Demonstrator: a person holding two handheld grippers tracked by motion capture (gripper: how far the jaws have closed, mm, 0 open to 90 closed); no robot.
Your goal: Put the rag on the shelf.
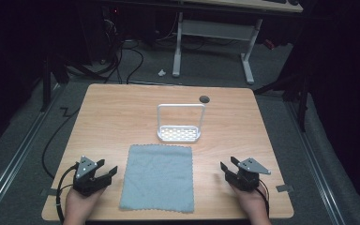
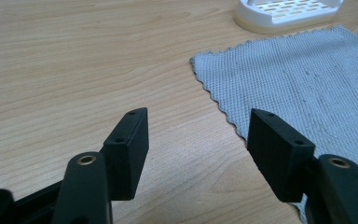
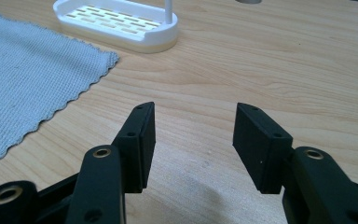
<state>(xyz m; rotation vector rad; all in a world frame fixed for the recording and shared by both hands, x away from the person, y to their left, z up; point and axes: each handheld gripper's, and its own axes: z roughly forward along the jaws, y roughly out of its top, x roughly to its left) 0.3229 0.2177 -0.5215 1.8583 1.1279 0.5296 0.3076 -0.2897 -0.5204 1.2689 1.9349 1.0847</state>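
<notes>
**Wooden table with cloth, rack and two idle grippers**

Wooden table [image 1: 122, 117], dim room beyond. Grey cloth [image 1: 158, 177] flat near front edge, centred; probably light and limp, best pinched at a scalloped corner. White rack [image 1: 179, 133] just behind. Left gripper [image 1: 104, 172] and right gripper [image 1: 226, 168] flanking cloth, jaws spread, empty.

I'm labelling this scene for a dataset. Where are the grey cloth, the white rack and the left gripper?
grey cloth [image 1: 158, 177]: high view, middle of the flat fabric.
white rack [image 1: 179, 134]: high view, slotted base tray.
left gripper [image 1: 108, 168]: high view, midway between its open jaw tips.
</notes>
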